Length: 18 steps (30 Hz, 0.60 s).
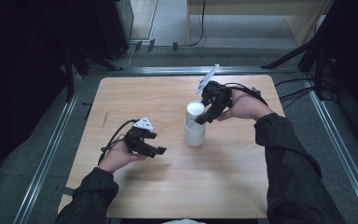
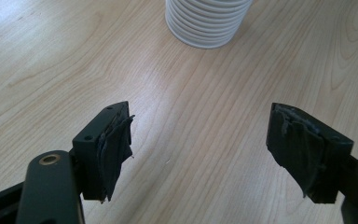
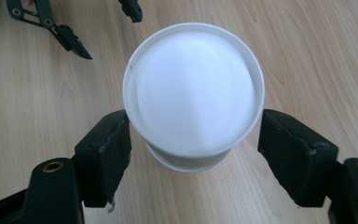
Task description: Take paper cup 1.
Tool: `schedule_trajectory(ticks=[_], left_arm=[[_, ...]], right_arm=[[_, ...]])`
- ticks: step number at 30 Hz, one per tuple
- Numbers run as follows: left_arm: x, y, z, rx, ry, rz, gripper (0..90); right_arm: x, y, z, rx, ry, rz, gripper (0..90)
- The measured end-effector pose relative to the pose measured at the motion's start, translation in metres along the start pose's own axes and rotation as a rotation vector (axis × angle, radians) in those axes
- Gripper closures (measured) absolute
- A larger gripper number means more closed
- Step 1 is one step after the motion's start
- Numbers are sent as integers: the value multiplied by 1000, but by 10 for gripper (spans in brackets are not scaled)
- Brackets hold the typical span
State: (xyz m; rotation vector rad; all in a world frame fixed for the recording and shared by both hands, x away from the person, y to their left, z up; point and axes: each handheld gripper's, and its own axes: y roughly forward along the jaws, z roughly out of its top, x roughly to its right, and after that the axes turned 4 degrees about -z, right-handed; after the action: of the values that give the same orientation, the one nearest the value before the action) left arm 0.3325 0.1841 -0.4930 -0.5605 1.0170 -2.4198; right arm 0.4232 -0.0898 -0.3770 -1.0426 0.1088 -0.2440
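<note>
A stack of white ribbed cups stands upside down near the middle of the wooden table. My right gripper reaches it from the right and above. In the right gripper view the stack's flat top lies between the two spread jaws of that gripper, and a gap shows on the right side. My left gripper hovers low over the table, left of the stack, open and holding nothing. In the left gripper view its jaws stand wide over bare wood, with the stack's base farther ahead.
Metal rails frame the table on the left, back and right. Black cables run off the table's right rear corner. Dark stands are behind the far left corner. The left gripper also appears beyond the stack in the right gripper view.
</note>
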Motion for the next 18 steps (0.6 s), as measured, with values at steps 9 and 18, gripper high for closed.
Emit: schedule_trajectory(ticks=[9, 18], left_arm=[[0, 0, 0, 4, -4, -7, 213], [1, 0, 1, 1, 2, -6, 211]], right_arm=[[2, 6, 11, -20, -9, 7, 277], [0, 5, 11, -25, -8, 13, 324]])
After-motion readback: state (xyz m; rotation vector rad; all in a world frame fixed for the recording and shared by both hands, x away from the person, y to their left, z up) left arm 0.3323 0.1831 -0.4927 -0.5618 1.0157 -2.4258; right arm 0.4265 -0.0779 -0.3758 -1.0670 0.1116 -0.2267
